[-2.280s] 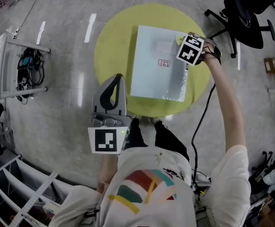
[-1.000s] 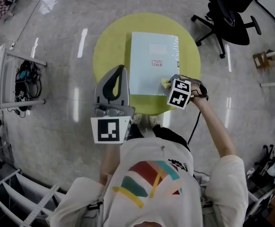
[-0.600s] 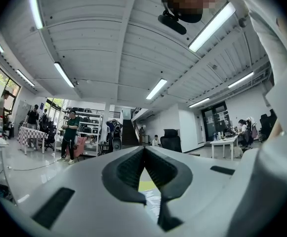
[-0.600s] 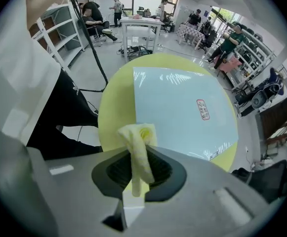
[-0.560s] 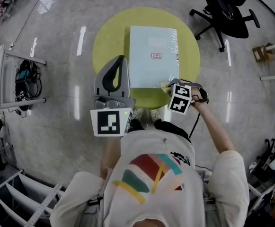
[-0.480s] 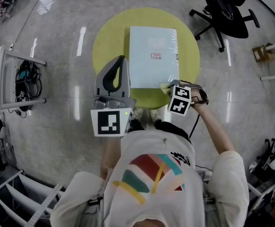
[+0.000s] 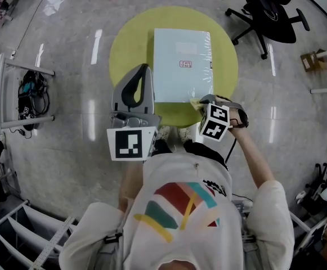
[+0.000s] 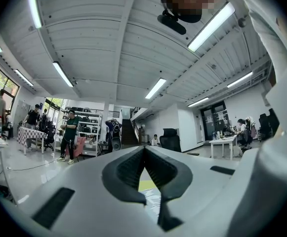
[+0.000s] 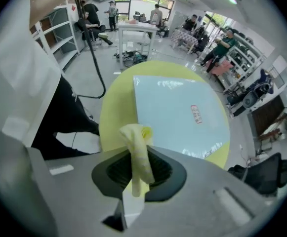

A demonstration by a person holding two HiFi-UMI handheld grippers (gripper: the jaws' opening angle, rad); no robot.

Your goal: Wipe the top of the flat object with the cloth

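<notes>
- Cloth [image 9: 136,144] is pinched in my right gripper [image 9: 139,174]. The jaws are closed tight on a thin, twisted yellow strip, and only a small tuft pokes out ahead of the tips. With that little fabric showing, I could end up dragging the hard jaw tips over the top instead of cloth.
- Flat object [image 9: 178,112] lies just ahead of that gripper on the yellow round surface [image 9: 112,107]. Its cover looks glossy, like film wrap, so I reckon bare tips would scuff or snag it.
- In the head view the tuft sits right at the object's corner nearest the gripper. I can't tell if it's touching the top or hanging just off the edge. If I start from here, the first pass could catch the edge and lift or shove the thing.
- My left gripper [image 8: 144,152] is shut on nothing and pointing up at the ceiling, with the object off to its side. Nothing is pinning the object down, so a firm wipe may just slide it across the surface, maybe toward the rim.
- The grip on the strip is narrow. A sideways drag with pressure could pull the cloth out of the jaws or bunch it up.
- Too shallow an angle means most of the top gets missed.
</notes>
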